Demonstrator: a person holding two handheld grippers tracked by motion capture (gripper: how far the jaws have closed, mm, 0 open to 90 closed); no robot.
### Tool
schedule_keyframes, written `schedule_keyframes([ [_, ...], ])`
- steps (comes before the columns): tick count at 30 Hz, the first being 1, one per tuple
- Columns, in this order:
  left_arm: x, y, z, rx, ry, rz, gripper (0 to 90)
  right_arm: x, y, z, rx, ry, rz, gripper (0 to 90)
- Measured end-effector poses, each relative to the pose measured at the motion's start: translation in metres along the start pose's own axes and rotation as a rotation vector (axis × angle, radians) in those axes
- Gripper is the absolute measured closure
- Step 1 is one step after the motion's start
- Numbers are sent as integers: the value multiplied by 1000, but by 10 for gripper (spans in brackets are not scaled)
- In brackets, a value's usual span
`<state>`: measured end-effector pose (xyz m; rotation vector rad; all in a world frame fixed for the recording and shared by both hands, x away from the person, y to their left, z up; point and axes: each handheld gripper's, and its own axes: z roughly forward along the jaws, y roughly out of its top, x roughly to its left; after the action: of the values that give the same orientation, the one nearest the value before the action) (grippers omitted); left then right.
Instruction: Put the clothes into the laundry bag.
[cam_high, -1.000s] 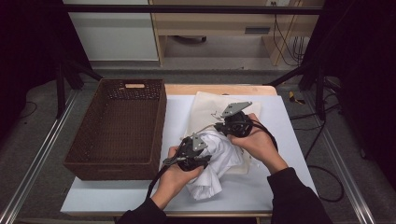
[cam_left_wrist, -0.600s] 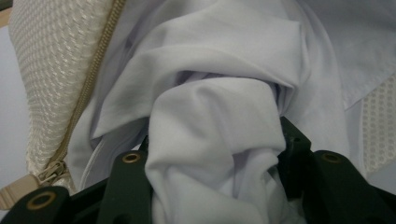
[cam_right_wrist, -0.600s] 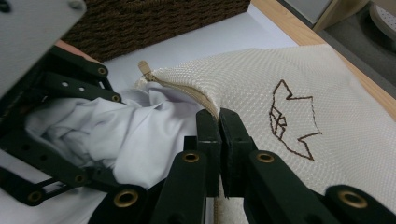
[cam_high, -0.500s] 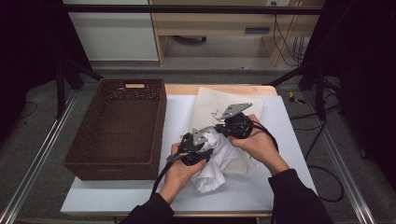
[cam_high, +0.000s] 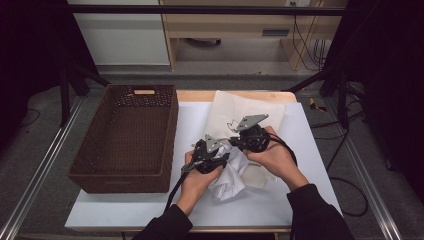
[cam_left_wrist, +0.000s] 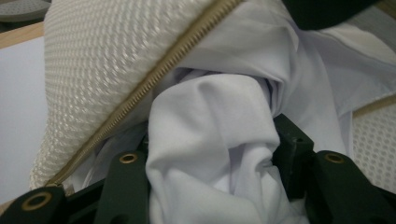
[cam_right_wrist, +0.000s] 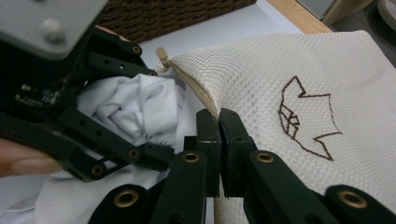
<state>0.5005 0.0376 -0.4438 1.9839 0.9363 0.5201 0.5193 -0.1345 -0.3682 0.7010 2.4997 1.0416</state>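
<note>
Near the table's (cam_high: 150, 210) front edge, left gripper (cam_high: 212, 159) is clamping a bunched white cloth (cam_left_wrist: 210, 140), jaws half-wide, pushing it at the mesh bag's (cam_right_wrist: 280, 79) zip opening; right gripper (cam_right_wrist: 219, 126), jaws tight together, is pinching the bag's zip edge; beyond, at left, basket (cam_high: 125, 135) is sitting on the table

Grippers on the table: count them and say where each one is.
2. The left gripper is near the table's front middle, shut on the white cloth. The right gripper, just beside it, is shut on the zipper edge of the mesh bag.
</note>
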Motion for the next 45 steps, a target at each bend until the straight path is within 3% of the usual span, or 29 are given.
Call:
schedule_keyframes([
  [8, -1, 0, 3, -37, 20, -16, 482, 0, -2, -1, -1, -4, -1, 882],
  [14, -3, -1, 4, -53, -11, -9, 342, -6, -5, 2, 12, -17, 13, 882],
  [16, -4, 1, 0, -89, -19, -4, 304, -7, -7, 2, 13, -18, 17, 882],
  [19, -3, 3, -6, -103, -42, -17, 264, -8, -8, 3, 9, -19, 23, 882],
  [26, -2, 5, -17, -104, -68, -17, 236, -9, -11, 1, 5, -20, 30, 882],
  [33, -2, 8, -41, -124, -88, -9, 206, -9, -16, -4, -17, -26, 39, 882],
  [36, -4, 9, -52, -138, -91, 18, 199, -7, -19, -5, -24, -39, 44, 881],
  [41, -8, 12, -61, -151, -118, 27, 190, -4, -21, -4, -45, -53, 50, 881],
  [45, -11, 13, -69, -152, -109, 47, 193, -2, -23, -3, -58, -68, 54, 881],
])
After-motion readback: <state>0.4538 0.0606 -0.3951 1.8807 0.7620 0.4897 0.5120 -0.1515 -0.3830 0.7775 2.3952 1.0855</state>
